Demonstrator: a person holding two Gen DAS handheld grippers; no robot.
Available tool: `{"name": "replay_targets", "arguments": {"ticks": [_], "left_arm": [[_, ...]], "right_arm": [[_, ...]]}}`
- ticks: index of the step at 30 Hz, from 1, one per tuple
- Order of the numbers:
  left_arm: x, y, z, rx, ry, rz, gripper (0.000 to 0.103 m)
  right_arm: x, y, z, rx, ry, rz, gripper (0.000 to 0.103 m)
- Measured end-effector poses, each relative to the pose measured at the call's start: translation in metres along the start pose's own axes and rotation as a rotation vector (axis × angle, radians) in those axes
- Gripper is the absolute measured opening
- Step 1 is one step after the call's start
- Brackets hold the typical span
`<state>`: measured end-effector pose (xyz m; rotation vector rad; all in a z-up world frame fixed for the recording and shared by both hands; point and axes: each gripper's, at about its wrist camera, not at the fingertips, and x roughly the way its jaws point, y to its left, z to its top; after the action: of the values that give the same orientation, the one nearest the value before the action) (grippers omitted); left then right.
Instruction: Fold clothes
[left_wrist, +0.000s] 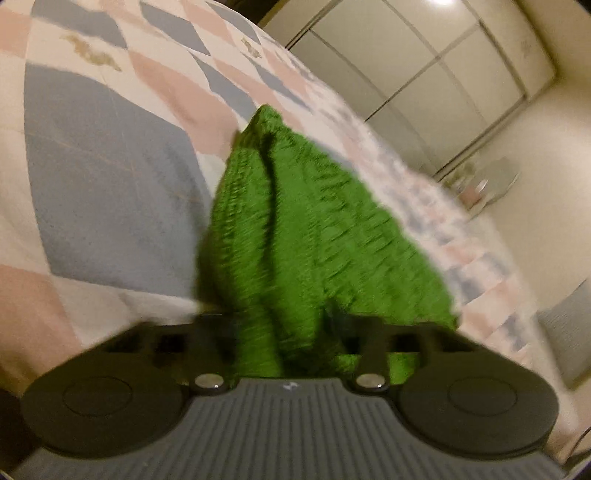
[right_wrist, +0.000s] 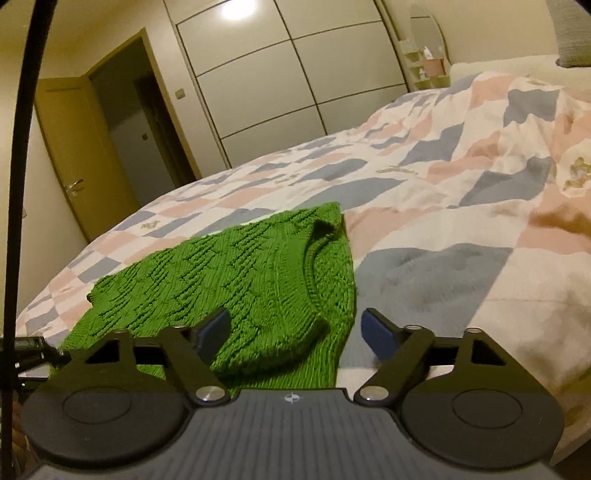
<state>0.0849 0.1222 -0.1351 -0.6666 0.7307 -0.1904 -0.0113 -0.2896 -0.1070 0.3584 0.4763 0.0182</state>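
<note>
Left gripper (left_wrist: 291, 332) pinches a bunched fold of the soft, floppy green cable-knit sweater (right_wrist: 236, 280) lying near the patchwork-quilted bed's (right_wrist: 443, 177) edge; right gripper (right_wrist: 295, 332), fingers wide and empty, hovers beside its neckline, probably the best hold.

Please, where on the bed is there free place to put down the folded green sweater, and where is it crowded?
Free bedspread lies right of the green sweater, reaching to the pillow end, and beyond it toward the wardrobe. It is crowded at the near edge: the open right gripper straddles the sweater's edge, and the left gripper has knit bunched between its fingers.
</note>
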Motion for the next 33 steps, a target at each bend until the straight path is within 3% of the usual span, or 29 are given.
{"name": "replay_targets", "arguments": {"ticks": [3,4,6,8,9,10,12,15,19,23,27,30,33], "left_arm": [[-0.002,0.001,0.000,-0.047,0.009,-0.013,0.033],[-0.001,0.002,0.000,-0.071,0.019,-0.025,0.045],[0.001,0.002,0.000,-0.102,0.033,-0.035,0.056],[0.002,-0.005,0.001,-0.082,0.031,0.001,0.051],[0.003,-0.012,0.002,-0.044,0.025,0.038,0.034],[0.003,-0.020,0.002,0.009,0.018,0.080,0.022],[0.002,-0.045,0.001,0.186,0.000,0.153,0.017],[-0.003,-0.099,-0.011,0.554,-0.060,0.243,0.016],[-0.002,-0.170,-0.034,0.942,-0.131,0.214,0.016],[0.018,-0.229,-0.075,1.252,-0.138,0.134,0.016],[0.049,-0.257,-0.121,1.406,-0.063,0.020,0.016],[0.075,-0.263,-0.143,1.406,0.043,-0.049,0.019],[0.085,-0.262,-0.152,1.340,0.113,-0.091,0.024]], "right_arm": [[0.006,-0.003,0.001,-0.004,-0.005,0.024,0.067],[0.009,-0.004,0.000,-0.007,0.000,0.034,0.065],[0.015,-0.005,-0.002,-0.015,0.018,0.045,0.059],[0.020,-0.006,-0.004,-0.022,0.037,0.057,0.051],[0.023,-0.007,-0.006,-0.026,0.046,0.063,0.048],[0.026,-0.008,-0.007,-0.023,0.062,0.057,0.048],[0.028,-0.014,-0.009,0.010,0.070,0.073,0.048],[0.027,-0.024,-0.009,0.061,0.074,0.107,0.046],[0.022,-0.043,-0.004,0.155,0.065,0.136,0.046],[0.011,-0.066,0.003,0.237,0.035,0.118,0.047],[-0.001,-0.095,0.008,0.329,-0.002,0.107,0.047],[-0.007,-0.111,0.011,0.361,-0.010,0.087,0.047],[-0.009,-0.123,0.011,0.399,0.002,0.081,0.047]]}}
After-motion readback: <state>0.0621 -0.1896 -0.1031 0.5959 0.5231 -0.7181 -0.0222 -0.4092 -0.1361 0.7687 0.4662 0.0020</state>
